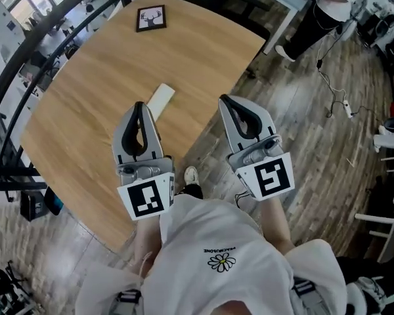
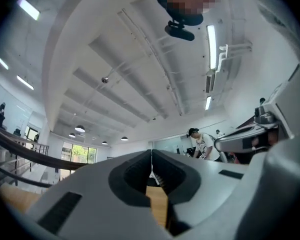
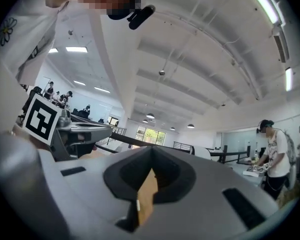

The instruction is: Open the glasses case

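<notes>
One glasses case, pale and closed, lies flat on the round wooden table, towards its near right side. The left gripper is held just near of it, its tip beside the case's left edge; whether they touch cannot be told. The right gripper is alongside to the right, seen against the plank floor. Both point away from the wearer and tilt a little upward, jaws pressed together on nothing. One framed picture sits at the table's far side.

Table matt pale wood; glasses case smooth, matt cream.
</notes>
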The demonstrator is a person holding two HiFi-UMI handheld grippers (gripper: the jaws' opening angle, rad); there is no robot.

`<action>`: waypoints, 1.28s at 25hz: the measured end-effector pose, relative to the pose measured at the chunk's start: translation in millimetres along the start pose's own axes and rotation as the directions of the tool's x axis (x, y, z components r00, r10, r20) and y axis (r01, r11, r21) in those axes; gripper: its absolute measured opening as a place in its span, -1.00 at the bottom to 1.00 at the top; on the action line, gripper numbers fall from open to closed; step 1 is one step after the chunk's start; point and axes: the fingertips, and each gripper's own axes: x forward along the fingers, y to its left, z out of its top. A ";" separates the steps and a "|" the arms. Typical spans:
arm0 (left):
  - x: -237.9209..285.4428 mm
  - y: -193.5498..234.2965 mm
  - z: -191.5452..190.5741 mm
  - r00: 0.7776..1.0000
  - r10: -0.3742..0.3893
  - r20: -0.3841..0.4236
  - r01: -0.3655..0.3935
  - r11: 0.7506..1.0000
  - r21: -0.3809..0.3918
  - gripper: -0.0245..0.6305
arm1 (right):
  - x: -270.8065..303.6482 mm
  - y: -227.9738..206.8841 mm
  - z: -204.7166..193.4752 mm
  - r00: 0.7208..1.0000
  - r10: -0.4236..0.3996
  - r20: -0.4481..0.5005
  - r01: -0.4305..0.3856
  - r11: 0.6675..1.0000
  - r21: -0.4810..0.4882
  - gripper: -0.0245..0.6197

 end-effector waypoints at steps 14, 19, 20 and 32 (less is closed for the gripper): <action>59.3 51.5 -21.9 0.981 0.172 -0.090 -0.166 0.984 0.067 -0.86 | 119.7 1.9 -20.2 0.970 0.233 0.062 -0.233 0.972 -0.009 -0.90; 49.8 69.6 -29.2 0.937 0.327 -0.122 -0.315 0.943 0.108 -0.86 | 153.5 13.3 -19.6 0.912 0.398 0.101 -0.399 0.917 -0.012 -0.90; 47.0 73.3 -30.7 0.927 0.352 -0.129 -0.338 0.934 0.116 -0.85 | 158.4 15.9 -19.3 0.896 0.430 0.110 -0.430 0.903 -0.024 -0.90; -3.3 99.7 -60.5 0.757 0.630 -0.173 -0.613 0.777 0.145 -0.76 | 181.9 51.0 -45.2 0.694 0.711 0.116 -0.710 0.702 -0.057 -0.90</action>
